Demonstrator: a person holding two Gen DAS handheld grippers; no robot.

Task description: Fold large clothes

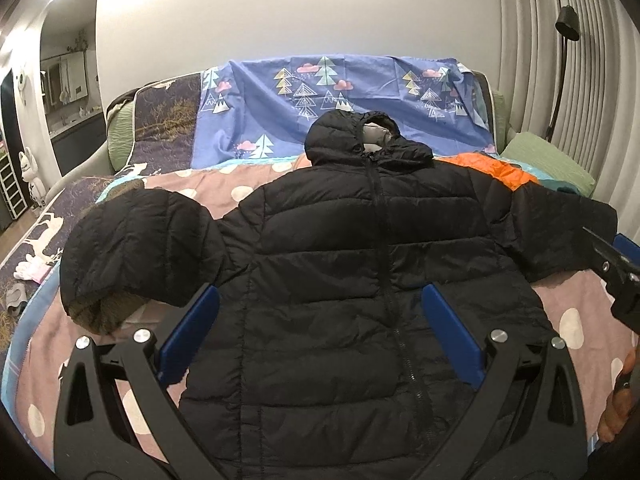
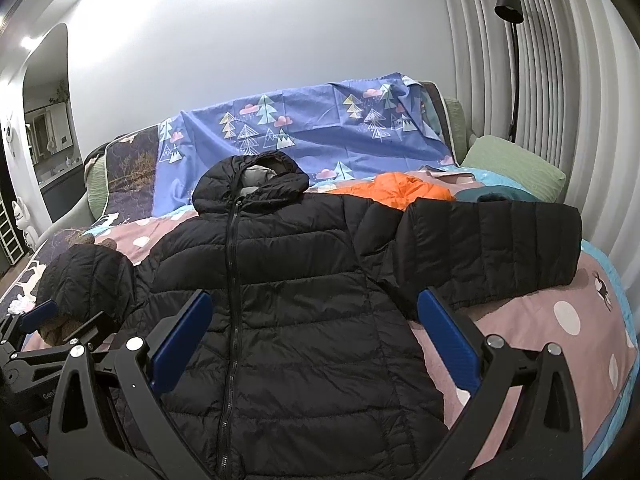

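jacket (image 1: 360, 248) flat, hood points away | left tongs (image 1: 320, 336), right tongs (image 2: 316, 344) wide apart, empty

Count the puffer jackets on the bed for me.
2: the black jacket spread flat, zipped, in front of both open grippers; an orange jacket bunched behind its right shoulder. The teal item beside it may be another.

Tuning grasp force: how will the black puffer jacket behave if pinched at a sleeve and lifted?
The black puffer jacket looks quilted and puffy, so probably light for its bulk and compressible. It lies limp on the bed cover, so the sleeve would likely drape floppily. The shell has a faint sheen, possibly slippery.
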